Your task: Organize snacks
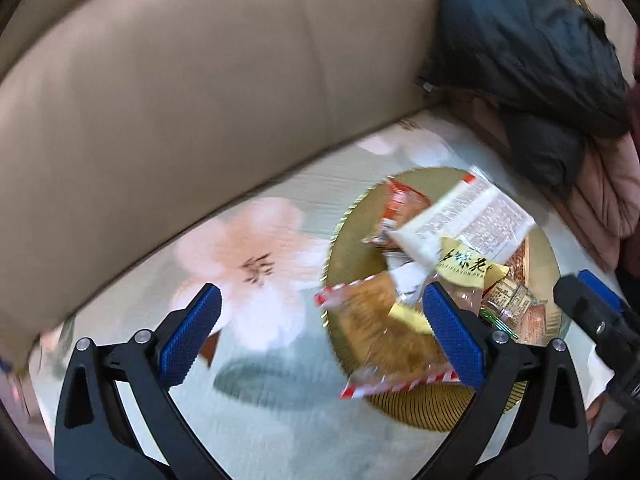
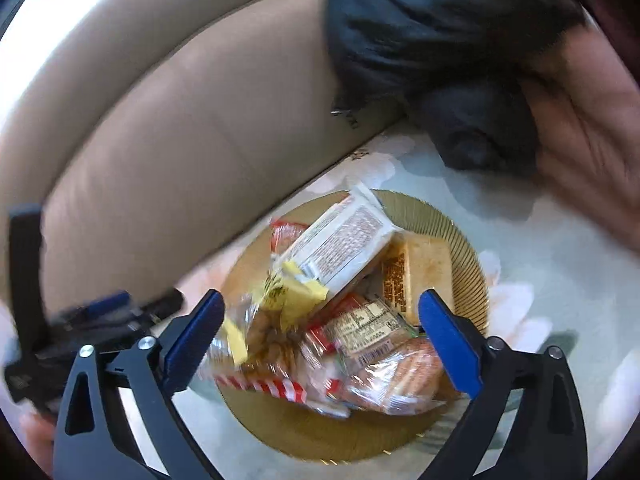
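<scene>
Progress: the snacks (image 2: 344, 320) appear gathered already; every packet that shows lies heaped on the gold plate (image 2: 468, 248), and none is seen loose on the floral cover (image 1: 256, 264). Judging by this, little is left beyond tidying the heap, though blur and the frame edges may hide strays.
Plate position: centre to lower centre of the right wrist view; right of centre in the left wrist view, resting on the floral cover in front of the beige sofa back (image 1: 180, 92).
Plate contents: a white packet with printed text (image 2: 344, 248) on top, a yellow-labelled bag (image 2: 296, 292) beside it, a red-and-white striped wrapper (image 2: 272, 386) at the near edge, clear-wrapped buns (image 2: 400, 376) lower right, a tan block (image 2: 420, 268) toward the far rim.
Overhang: the striped wrapper juts past the rim in the left wrist view.
Left claw (image 1: 320, 336): spread wide, holding nothing, beside the plate's left edge.
Right claw (image 2: 320, 348): spread wide, empty, poised over the heap.
Other: dark clothing (image 1: 528, 48) piled upper right.
</scene>
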Action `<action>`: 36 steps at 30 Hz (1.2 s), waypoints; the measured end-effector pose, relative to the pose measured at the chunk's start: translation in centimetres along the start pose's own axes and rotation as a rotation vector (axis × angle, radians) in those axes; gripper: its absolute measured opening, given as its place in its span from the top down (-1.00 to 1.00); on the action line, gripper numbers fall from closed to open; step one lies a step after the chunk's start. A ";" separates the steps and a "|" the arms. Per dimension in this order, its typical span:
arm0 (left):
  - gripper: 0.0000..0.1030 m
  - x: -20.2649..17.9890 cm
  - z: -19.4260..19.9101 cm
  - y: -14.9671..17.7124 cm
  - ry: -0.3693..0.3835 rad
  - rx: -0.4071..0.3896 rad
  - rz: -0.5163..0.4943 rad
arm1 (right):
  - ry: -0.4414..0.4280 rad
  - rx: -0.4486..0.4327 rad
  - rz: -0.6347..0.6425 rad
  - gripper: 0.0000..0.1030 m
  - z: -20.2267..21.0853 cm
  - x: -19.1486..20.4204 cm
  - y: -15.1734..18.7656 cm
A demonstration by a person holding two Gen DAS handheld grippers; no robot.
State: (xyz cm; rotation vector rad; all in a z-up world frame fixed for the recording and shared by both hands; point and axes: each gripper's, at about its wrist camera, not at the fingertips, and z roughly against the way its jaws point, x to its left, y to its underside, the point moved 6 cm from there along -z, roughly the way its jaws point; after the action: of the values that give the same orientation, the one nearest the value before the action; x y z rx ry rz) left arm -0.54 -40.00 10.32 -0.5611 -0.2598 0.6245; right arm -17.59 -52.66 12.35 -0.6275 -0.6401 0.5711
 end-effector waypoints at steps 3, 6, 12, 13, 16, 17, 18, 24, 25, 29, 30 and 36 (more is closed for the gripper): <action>-0.94 0.6 1.5 1.5 -0.036 -0.015 0.072 | 0.056 0.053 0.213 -0.91 0.2 2.1 1.0; -0.93 0.7 2.2 3.5 -0.042 -0.008 0.148 | 0.042 0.107 0.338 -0.91 -0.1 3.5 2.3; -0.94 1.7 1.9 6.1 -0.091 0.044 0.250 | 0.077 0.188 0.439 -0.91 -1.1 3.8 3.7; -0.94 1.6 1.6 6.3 -0.097 0.048 0.256 | 0.076 0.193 0.440 -0.91 -1.1 3.8 3.8; -0.94 1.6 1.4 7.1 -0.107 0.059 0.276 | 0.091 0.199 0.437 -0.91 -1.6 3.5 3.9; -0.94 1.6 1.2 7.2 -0.112 0.067 0.280 | 0.097 0.202 0.437 -0.91 -1.7 3.4 4.1; -0.94 1.7 1.0 7.4 -0.123 0.073 0.285 | 0.101 0.202 0.435 -0.91 -1.8 3.4 4.2; -0.94 1.6 0.4 8.1 -0.144 0.089 0.302 | 0.087 0.207 0.409 -0.91 -2.6 3.4 5.4; -0.94 1.6 0.3 8.3 -0.148 0.095 0.305 | 0.079 0.198 0.410 -0.91 -2.6 3.6 5.5; -0.93 2.1 -0.1 8.7 -0.169 0.109 0.334 | 0.060 0.183 0.367 -0.91 -2.9 3.9 6.2; -0.93 2.3 -0.2 8.8 -0.160 0.114 0.345 | 0.055 0.183 0.353 -0.91 -3.0 3.9 6.4; -0.88 2.3 -1.1 9.5 -0.129 0.146 0.364 | 0.120 0.167 0.381 -0.91 -3.0 4.1 6.6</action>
State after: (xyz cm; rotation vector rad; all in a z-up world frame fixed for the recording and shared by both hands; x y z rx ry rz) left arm -2.88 -32.69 4.15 -0.4302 -0.2330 1.0264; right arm -14.70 -46.61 7.45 -0.6241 -0.3552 0.9251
